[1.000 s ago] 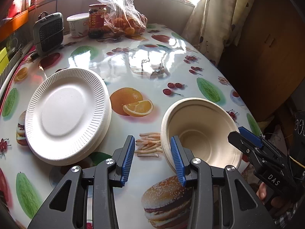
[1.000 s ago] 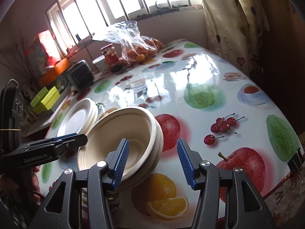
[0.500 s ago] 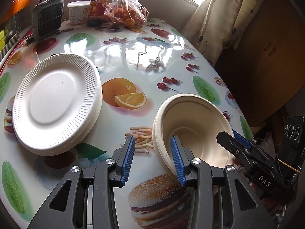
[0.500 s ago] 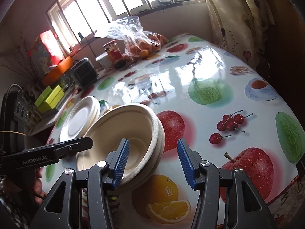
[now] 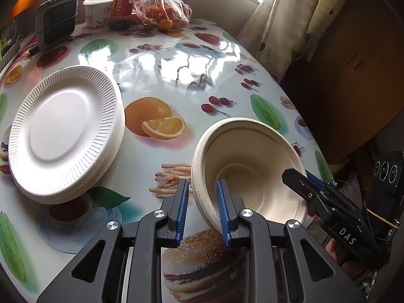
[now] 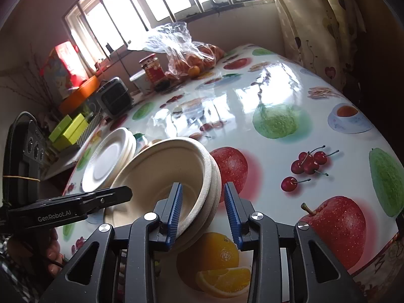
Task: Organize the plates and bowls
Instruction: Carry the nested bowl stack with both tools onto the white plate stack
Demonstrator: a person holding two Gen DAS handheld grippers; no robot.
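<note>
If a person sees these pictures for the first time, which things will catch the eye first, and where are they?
First comes the stack of beige paper bowls near the table's front edge, tilted, with the left gripper and the right gripper each straddling its rim from opposite sides. To its left lies the stack of white ribbed paper plates. Under everything, the glossy tablecloth printed with fruit and burgers is very loud.

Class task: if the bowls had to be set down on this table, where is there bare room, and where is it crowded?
Free: the wide table middle between the plate stack and the curtain, and the right side by the printed apples. Crowded: the far window end, with heater, tub, jar and bag of oranges, and around the bowls straddled by both grippers.
</note>
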